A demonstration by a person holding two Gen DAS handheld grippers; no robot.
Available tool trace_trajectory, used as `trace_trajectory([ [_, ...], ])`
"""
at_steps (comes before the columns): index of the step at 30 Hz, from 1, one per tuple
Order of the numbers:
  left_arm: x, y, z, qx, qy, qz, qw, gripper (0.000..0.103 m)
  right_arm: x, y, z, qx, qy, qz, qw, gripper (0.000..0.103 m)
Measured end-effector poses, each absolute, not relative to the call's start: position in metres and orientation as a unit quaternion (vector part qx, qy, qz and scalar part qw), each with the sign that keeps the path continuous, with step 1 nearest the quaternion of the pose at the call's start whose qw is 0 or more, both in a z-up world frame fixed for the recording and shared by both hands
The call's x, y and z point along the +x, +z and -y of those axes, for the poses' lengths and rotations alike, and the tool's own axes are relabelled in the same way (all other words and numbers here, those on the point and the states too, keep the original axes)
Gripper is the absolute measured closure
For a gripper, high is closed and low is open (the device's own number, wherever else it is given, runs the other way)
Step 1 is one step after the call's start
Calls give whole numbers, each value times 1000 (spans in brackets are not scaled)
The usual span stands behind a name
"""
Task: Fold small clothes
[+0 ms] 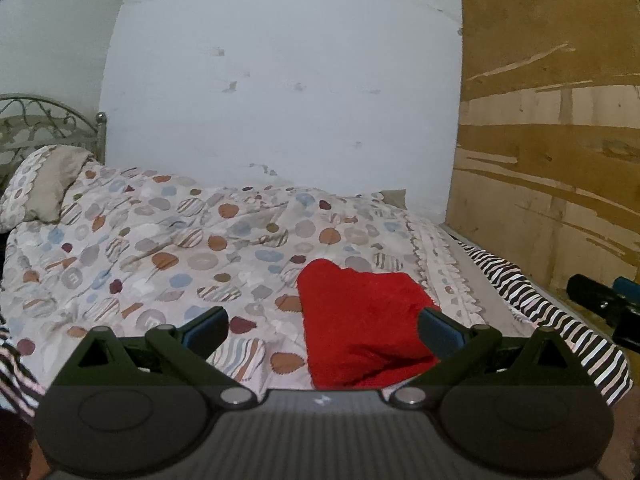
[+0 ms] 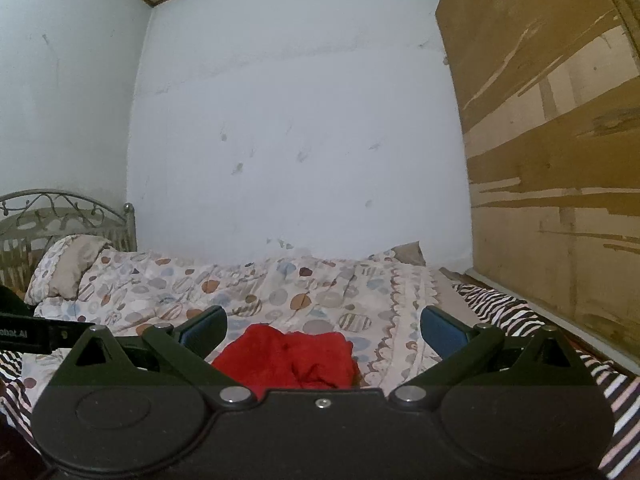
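A small red garment [image 1: 362, 322] lies bunched and partly folded on the spotted bedspread [image 1: 168, 248], near the bed's right side. My left gripper [image 1: 322, 330] is open and empty, just short of the garment, with its right finger over the garment's right edge. In the right wrist view the red garment [image 2: 292, 358] lies between the fingers of my right gripper [image 2: 323, 328], which is open, empty and a little above it. The right gripper also shows at the right edge of the left wrist view [image 1: 608, 304]. The left gripper's body shows at the left of the right wrist view [image 2: 36, 334].
A pillow [image 1: 44, 184] and a metal headboard [image 1: 48, 124] are at the far left. A zebra-striped sheet [image 1: 532, 300] runs along the bed's right edge. A cardboard panel [image 1: 552, 140] stands at the right. A white wall [image 1: 280, 80] is behind the bed.
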State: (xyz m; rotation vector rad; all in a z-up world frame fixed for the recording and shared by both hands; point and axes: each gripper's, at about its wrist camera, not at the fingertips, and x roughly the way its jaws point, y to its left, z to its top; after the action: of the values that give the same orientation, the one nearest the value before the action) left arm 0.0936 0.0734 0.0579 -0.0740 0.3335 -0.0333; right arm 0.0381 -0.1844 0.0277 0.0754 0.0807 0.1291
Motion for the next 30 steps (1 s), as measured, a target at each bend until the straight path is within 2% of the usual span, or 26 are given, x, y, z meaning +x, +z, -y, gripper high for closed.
trace_trajectory([
  [11, 58, 29, -79, -46, 5, -164, 985, 1, -3, 8, 172, 14, 82, -36, 996, 0],
  [20, 51, -4, -88, -41, 17, -196, 980, 0, 2, -17, 158, 5, 80, -69, 994, 0],
  [30, 50, -11, -94, -45, 28, -205, 977, 0, 10, -31, 160, 2, 76, -97, 992, 0],
])
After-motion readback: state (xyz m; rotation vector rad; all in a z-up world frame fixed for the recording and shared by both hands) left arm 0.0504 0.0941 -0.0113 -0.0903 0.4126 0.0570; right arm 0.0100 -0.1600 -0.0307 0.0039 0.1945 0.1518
